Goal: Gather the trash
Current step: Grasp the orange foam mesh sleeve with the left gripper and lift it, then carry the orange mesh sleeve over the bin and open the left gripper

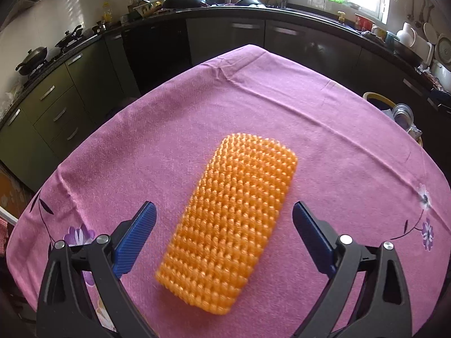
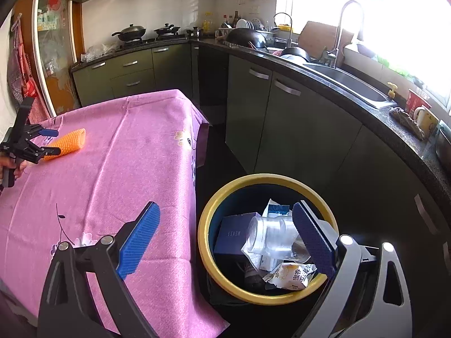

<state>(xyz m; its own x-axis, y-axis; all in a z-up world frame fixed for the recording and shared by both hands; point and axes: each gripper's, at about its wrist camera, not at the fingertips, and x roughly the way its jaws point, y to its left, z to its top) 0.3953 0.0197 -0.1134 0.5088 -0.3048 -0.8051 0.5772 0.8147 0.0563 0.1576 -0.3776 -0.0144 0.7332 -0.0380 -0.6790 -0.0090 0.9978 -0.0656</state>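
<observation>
An orange foam net sleeve (image 1: 229, 222) lies flat on the pink tablecloth (image 1: 253, 107). My left gripper (image 1: 224, 211) is open, its blue pads on either side of the sleeve's near half, not touching it. In the right wrist view the sleeve (image 2: 67, 142) and the left gripper (image 2: 52, 140) show at the far left of the table. My right gripper (image 2: 225, 214) is open and empty, above the gap between the table edge and a yellow-rimmed trash bin (image 2: 204, 242). The bin holds a clear plastic jar (image 2: 270, 236), a dark blue box (image 2: 234, 233) and wrappers (image 2: 290, 277).
The bin (image 1: 377, 98) stands on the floor past the table's right edge. Dark kitchen cabinets (image 2: 282, 118) and a counter with a sink (image 2: 352, 84) run behind it. A stove with pans (image 2: 146, 32) is at the back left.
</observation>
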